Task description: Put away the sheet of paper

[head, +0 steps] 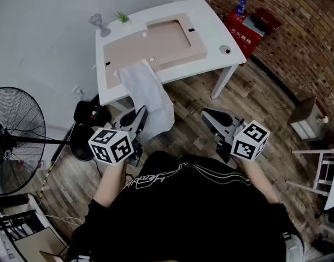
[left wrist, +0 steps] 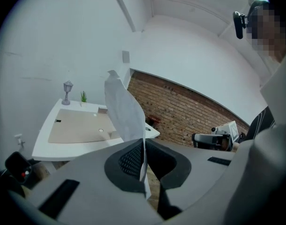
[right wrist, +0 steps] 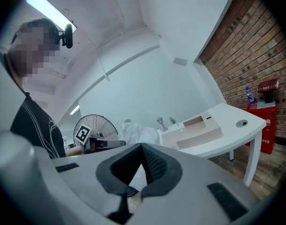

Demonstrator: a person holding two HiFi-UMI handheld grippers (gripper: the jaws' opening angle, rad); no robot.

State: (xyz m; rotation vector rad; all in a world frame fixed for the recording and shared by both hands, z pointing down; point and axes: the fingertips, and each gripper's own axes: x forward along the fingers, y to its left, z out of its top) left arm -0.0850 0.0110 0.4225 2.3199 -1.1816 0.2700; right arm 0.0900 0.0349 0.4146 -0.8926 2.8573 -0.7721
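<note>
Wooden floorboards (head: 248,102) run under a white worktop (head: 210,31) set against a pale wall, with a brick wall (head: 287,31) to the right and a standing fan (head: 13,141) off to the left. The sheet of paper (head: 150,94) is held up in front of the worktop's near edge. Its lower part is pinched by the left tongs (head: 138,119), whose jaws are clamped on it. In the left gripper view the sheet stands edge-on out of the closed pads and curls over at the top. The right tongs (head: 210,118) are well apart from it to the right, jaws together with nothing between them. As I read it, the paper is picked up and in carry, and the putting away itself is not yet done. Where it should go is not plain. The tan mat (head: 150,51) on the worktop has a shallow recess at its far end that might be the place, but that is only a guess. The next move calls for a steady carry on a single grip, since the sheet looks limp and bends under its own weight. The free tongs may be needed to support or flatten the loose end. In the head view the person's body blocks the floor below the hands, and the sheet covers part of the worktop's near edge. Whether the sheet touches that edge, or is creased or folded, I cannot tell.
</note>
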